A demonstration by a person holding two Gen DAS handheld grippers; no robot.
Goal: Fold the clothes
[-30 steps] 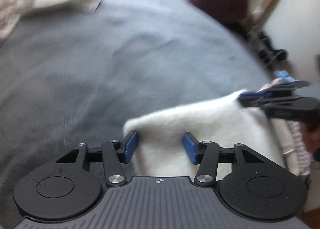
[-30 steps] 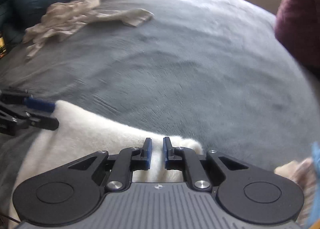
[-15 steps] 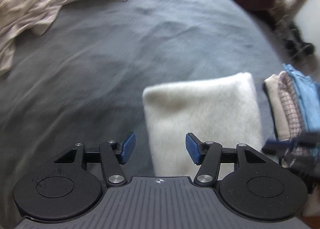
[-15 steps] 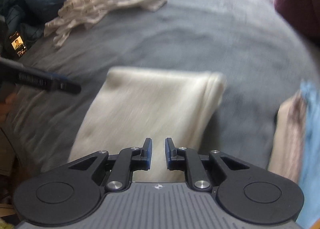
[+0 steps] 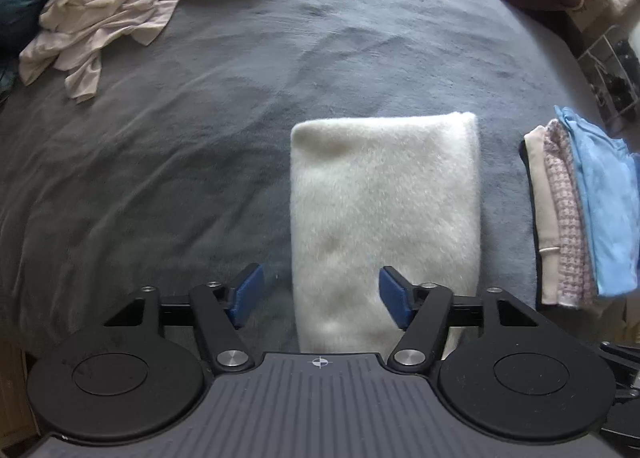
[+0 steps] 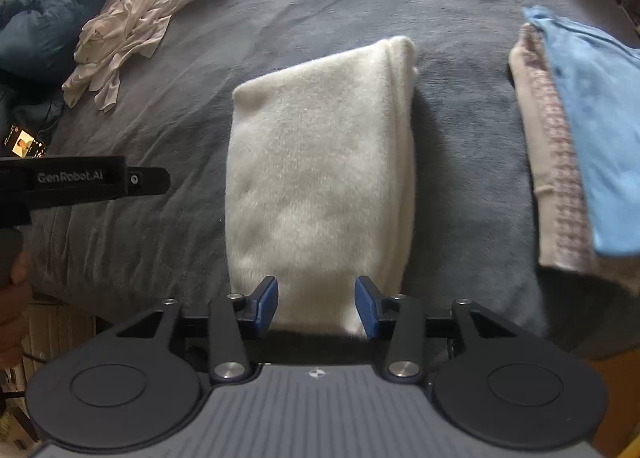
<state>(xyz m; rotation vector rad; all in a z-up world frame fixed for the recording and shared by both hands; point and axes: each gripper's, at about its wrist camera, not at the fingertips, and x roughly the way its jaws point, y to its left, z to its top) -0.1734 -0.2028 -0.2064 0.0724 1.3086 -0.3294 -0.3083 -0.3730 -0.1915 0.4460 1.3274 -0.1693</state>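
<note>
Sweater (image 5: 384, 213) folded, flat on bed (image 5: 200, 161) just ahead of both grippers. Left gripper (image 5: 322, 296) and right gripper (image 6: 316, 304) opening, nothing between jaws. Fold looks done; next likely move it onto stack (image 5: 580, 209) at right, or fetch shirt (image 5: 112, 5) far left.

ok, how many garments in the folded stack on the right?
4 visible: light blue top on top, pink checked piece under it, beige piece below, black layer at the bottom. More may be hidden between.

Black linkage arms, silver screws, blue pads (image 5: 249, 295) on left gripper (image 5: 321, 298) — same build on right gripper (image 6: 316, 306); ribbed grey housing (white crosshair mark), "GenRobot.AI" lettering sideways.
</note>
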